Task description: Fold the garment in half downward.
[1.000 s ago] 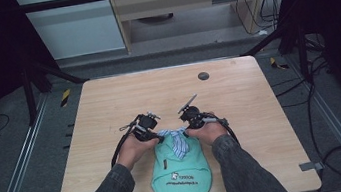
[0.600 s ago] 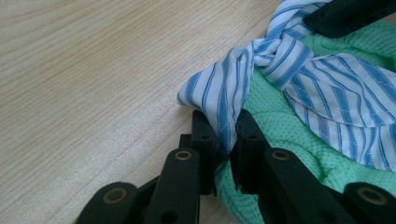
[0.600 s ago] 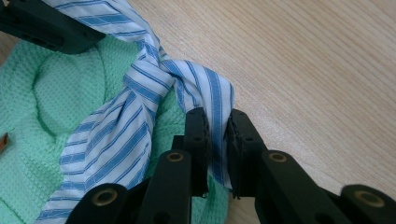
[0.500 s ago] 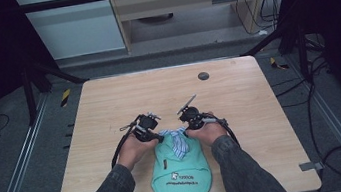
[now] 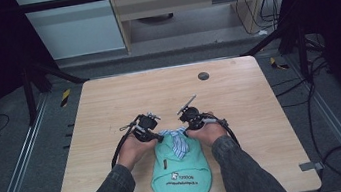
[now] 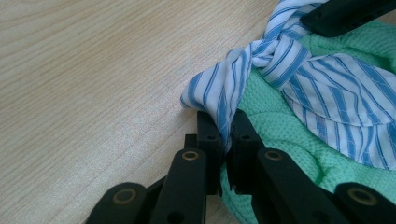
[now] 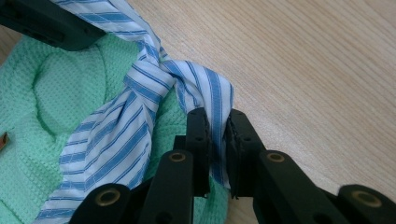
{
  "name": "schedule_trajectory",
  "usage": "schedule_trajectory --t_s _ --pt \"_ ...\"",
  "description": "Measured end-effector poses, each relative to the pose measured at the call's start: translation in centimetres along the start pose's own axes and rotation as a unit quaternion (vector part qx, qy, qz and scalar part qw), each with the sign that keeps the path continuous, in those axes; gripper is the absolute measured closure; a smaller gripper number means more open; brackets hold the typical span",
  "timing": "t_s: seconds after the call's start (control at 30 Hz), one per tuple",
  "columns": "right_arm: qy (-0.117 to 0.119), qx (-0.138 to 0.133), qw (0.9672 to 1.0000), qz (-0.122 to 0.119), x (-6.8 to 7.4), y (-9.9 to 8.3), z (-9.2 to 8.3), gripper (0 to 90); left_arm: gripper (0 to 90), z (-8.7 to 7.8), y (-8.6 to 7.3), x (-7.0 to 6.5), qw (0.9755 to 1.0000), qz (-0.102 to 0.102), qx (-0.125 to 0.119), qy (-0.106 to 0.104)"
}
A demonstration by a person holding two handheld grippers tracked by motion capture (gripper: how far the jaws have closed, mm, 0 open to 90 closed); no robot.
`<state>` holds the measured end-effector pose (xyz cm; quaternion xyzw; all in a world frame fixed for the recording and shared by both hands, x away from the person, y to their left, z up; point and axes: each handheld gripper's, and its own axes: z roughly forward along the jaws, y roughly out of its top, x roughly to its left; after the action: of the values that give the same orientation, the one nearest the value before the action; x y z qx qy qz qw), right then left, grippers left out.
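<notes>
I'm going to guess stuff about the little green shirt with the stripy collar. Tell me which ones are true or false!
1. Both claws pinch the stripy collar. True: the left claw and the right claw are each shut on the striped collar.
2. The little green garment is hanging in the air. False: it lies flat on the wooden table.
3. The collar's stripes are red. False: they are blue and white.
4. A small dark round spot sits on the table beyond the claws. True.
5. The garment bears white print near its lower edge. True, in the high view.
</notes>
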<state>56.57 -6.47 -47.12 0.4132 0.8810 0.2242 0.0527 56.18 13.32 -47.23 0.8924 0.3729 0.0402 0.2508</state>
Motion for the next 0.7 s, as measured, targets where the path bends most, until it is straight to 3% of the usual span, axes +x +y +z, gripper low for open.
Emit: schedule_trajectory --t_s 0.7 --pt "-0.016 -0.038 0.9991 -0.009 0.6 0.5 -2.7 81.4 87.2 -2.7 0.9 0.0 0.9991 0.008 -0.038 0.018"
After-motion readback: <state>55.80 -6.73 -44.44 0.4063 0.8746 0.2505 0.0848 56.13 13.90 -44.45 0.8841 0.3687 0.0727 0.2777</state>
